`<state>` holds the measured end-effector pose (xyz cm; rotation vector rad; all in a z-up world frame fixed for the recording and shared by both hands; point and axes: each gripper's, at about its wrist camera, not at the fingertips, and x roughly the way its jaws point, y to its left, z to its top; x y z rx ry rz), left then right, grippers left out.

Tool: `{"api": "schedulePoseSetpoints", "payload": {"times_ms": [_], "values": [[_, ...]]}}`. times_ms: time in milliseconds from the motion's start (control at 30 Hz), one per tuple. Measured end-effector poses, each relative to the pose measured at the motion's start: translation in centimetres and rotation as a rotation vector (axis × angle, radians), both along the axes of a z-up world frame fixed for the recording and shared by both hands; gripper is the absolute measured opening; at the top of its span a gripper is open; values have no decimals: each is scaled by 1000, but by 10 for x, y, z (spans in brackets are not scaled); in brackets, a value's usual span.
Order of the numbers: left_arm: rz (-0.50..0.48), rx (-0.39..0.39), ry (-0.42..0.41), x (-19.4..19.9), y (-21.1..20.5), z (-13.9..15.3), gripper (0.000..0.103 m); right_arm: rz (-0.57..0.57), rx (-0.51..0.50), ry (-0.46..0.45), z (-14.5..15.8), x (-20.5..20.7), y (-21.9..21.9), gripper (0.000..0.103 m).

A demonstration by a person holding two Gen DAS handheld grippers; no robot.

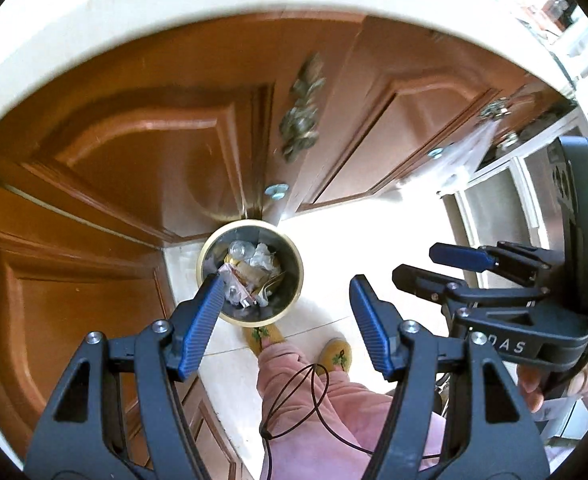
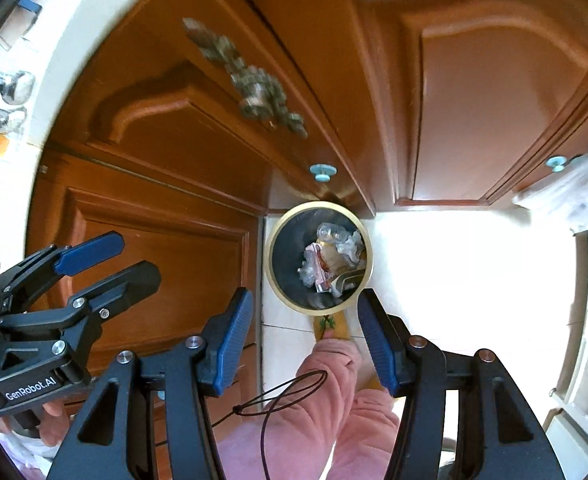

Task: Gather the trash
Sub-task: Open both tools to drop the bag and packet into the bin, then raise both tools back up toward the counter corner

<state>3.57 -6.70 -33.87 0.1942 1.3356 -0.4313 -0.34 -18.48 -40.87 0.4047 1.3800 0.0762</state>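
Note:
A round trash bin with a gold rim (image 1: 294,256) stands on the pale floor below both grippers; it also shows in the right wrist view (image 2: 272,264). It holds crumpled trash (image 1: 250,276): clear plastic, paper and wrappers, also seen in the right wrist view (image 2: 333,264). My left gripper (image 1: 286,316) is open and empty, high above the bin. My right gripper (image 2: 303,332) is open and empty, also above the bin. Each gripper shows in the other's view: the right one (image 1: 437,264) to the right, the left one (image 2: 122,260) to the left.
Brown wooden cabinet doors (image 1: 154,152) with an ornate metal handle (image 1: 301,108) rise behind the bin under a white countertop edge (image 1: 134,8). The person's pink-clad leg (image 1: 321,400) and yellow slippers (image 1: 335,356) stand beside the bin. A thin black cord (image 2: 290,396) dangles.

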Motion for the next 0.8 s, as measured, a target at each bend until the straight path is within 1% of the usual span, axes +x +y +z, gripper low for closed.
{"api": "schedulePoseSetpoints", "payload": {"times_ms": [100,367,600,733,767,800], "values": [[-15,-11,-28,-6,-3,27,62,2,-9,-29,42,-5,-3,56],[-5,-53,-85,-25,4,96,62,28,-28,-104,127,-16,-2,56],[22,-56,-141,-36,15,143,62,85,-71,-196,188,-18,9,56],[51,-63,-174,-39,23,172,62,113,-71,-249,220,-12,12,56],[59,-69,-182,-39,24,178,62,121,-71,-268,230,-10,13,56],[65,-74,-187,-38,27,181,62,126,-69,-277,233,-6,14,56]]}}
